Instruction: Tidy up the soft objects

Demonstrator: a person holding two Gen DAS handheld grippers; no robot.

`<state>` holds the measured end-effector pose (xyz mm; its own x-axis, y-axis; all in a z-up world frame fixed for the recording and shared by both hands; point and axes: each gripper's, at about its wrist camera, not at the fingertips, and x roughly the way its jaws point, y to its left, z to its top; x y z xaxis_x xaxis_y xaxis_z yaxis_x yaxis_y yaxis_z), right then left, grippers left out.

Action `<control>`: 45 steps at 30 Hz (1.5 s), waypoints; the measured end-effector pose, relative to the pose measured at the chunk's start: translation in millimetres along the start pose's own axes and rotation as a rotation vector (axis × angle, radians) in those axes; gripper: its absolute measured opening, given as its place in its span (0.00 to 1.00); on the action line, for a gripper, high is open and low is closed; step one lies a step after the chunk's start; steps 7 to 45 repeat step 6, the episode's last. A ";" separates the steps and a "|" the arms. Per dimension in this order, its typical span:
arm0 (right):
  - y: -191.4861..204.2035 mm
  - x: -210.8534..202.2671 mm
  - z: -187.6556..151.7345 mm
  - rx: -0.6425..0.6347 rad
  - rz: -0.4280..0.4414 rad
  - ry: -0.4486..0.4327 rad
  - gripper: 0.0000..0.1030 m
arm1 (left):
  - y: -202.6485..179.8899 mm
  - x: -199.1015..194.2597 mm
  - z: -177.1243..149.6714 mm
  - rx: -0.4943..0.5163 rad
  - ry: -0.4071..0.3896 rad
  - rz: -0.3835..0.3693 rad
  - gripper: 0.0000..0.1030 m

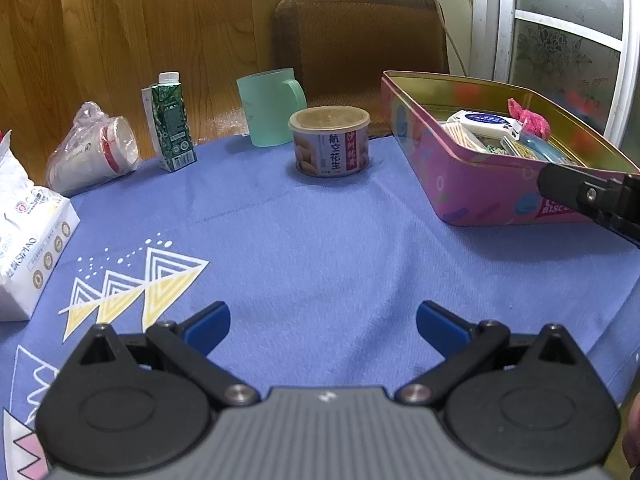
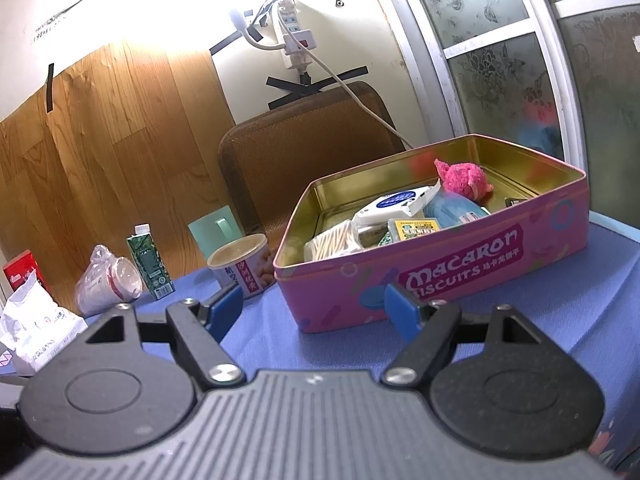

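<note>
A pink biscuit tin (image 1: 472,196) (image 2: 440,280) stands open on the blue tablecloth at the right. Inside lie a fluffy pink soft thing (image 1: 530,118) (image 2: 464,178), a white tissue pack (image 1: 486,122) (image 2: 396,204), cotton swabs (image 2: 332,242) and a light blue pack (image 2: 452,208). My left gripper (image 1: 322,324) hovers open over bare cloth, nothing between its blue pads. My right gripper (image 2: 316,306) is open just in front of the tin's near wall, empty; its black finger also shows beside the tin (image 1: 588,196).
Along the back stand a round snack can (image 1: 330,142) (image 2: 242,266), a green mug (image 1: 270,106), a green carton (image 1: 170,126) (image 2: 150,262) and bagged paper cups (image 1: 92,150) (image 2: 106,284). A white tissue bag (image 1: 28,240) (image 2: 38,326) lies at the left. A brown chair back (image 1: 360,44) is behind.
</note>
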<state>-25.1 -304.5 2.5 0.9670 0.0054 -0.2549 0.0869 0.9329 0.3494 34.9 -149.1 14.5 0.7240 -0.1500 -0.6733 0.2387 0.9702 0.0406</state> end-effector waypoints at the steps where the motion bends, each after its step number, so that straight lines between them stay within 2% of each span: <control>1: 0.4 0.0 -0.5 -0.002 0.000 0.001 0.78 | -0.1 -0.1 -0.6 0.000 -0.002 -0.012 1.00; 6: 0.8 2.5 -2.4 -0.006 0.001 0.010 0.78 | -1.8 -2.1 -2.2 0.007 -0.021 -0.034 1.00; 45: 0.8 2.5 -2.4 -0.006 0.001 0.010 0.78 | -1.8 -2.1 -2.2 0.007 -0.021 -0.034 1.00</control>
